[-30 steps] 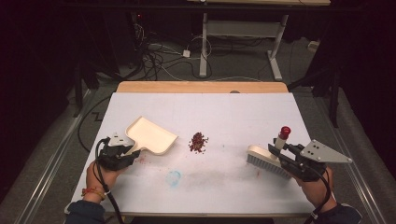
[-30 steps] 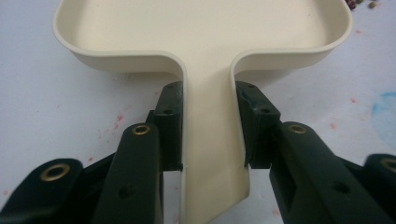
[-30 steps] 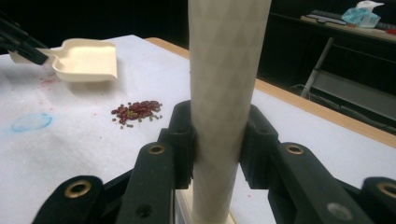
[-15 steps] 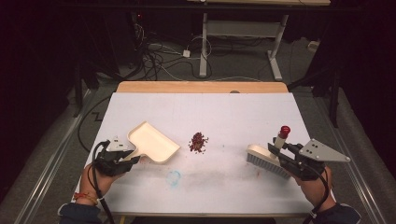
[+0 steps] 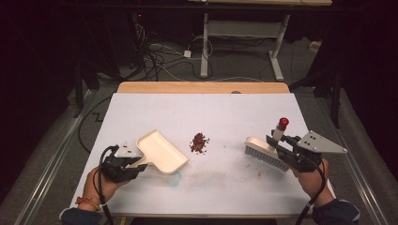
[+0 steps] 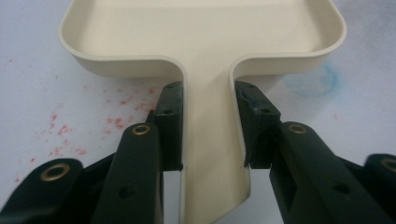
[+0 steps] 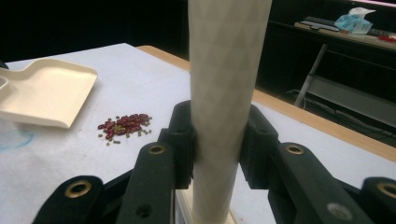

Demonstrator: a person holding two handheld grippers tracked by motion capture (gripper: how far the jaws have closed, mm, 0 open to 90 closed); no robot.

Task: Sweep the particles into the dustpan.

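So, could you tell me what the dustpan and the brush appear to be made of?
The dustpan looks like cream moulded plastic, smooth and matte, judging by its rounded rim and even colour. The brush handle looks like pale plastic with a faint diamond texture and a red cap; its grey bristles are probably synthetic, though that is hard to confirm.

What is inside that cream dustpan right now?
Nothing: the dustpan, held by its handle in the left claw, shows a bare tray. The red beans lie apart on the table. The tabletop under the pan is hidden.
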